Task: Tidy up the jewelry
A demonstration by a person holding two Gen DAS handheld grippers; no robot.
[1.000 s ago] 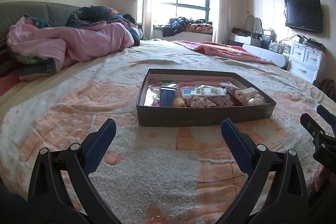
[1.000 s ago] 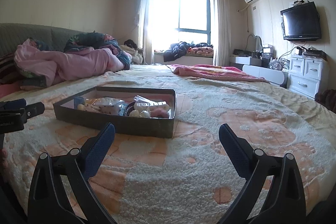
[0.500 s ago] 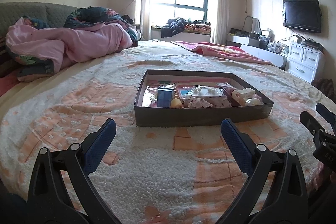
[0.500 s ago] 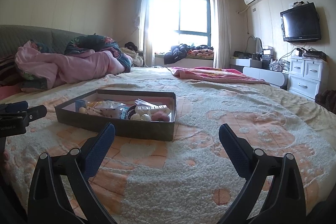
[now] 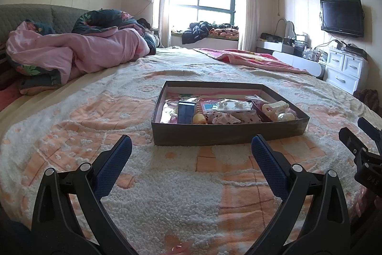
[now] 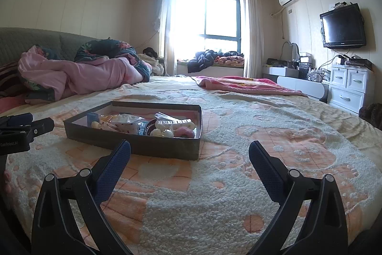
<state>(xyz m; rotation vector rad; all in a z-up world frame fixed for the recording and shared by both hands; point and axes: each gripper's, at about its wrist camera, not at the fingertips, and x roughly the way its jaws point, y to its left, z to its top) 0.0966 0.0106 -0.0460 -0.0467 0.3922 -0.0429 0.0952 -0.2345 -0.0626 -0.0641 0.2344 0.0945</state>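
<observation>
A shallow dark cardboard tray lies on the bed, filled with several jewelry items: a blue box, a yellow bead string, plastic bags, white hair clips and a pink fluffy piece. My left gripper hovers open just in front of the tray, nothing between its blue pads. In the right wrist view, my right gripper is open too, with the tray ahead and to the left. Each gripper shows at the edge of the other's view: the right gripper, the left gripper.
The bed wears a fluffy white and orange blanket. A pink duvet is heaped at the back left, a red blanket at the back right. White drawers and a wall TV stand on the right.
Both views have shifted slightly: the tray sits a touch lower and left in the left wrist view, and farther off in the right wrist view. Both grippers stay open.
</observation>
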